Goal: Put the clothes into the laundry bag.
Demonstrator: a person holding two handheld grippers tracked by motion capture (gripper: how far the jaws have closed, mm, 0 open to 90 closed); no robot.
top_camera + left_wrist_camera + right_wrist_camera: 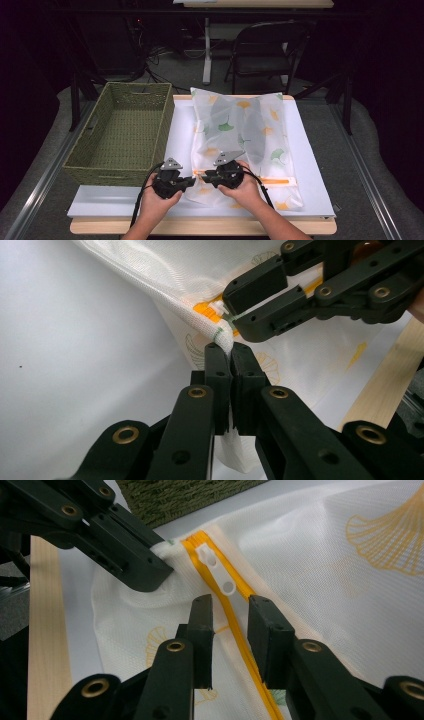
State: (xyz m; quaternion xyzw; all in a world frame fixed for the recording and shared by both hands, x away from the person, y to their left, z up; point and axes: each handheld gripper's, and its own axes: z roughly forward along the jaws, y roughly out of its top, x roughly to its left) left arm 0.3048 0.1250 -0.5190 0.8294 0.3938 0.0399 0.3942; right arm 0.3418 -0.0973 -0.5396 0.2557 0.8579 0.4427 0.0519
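2 grippers met at the near left corner of a mesh laundry bag [240,135] lying on the white table [310,165], right of a woven basket [122,132]. The left gripper [230,347] pinched the bag's corner tight. The right gripper [230,605] stood narrowly open astride the orange zipper [250,645], its white pull [217,572] just ahead, untouched.

My rig sits in a lab-style recording space: a white-topped work table [310,165] stands on grey carpet, ringed by black curtains, with a folding chair [265,50], a height-adjustable desk leg [206,50] and tangled cables [160,60] on the floor behind it.
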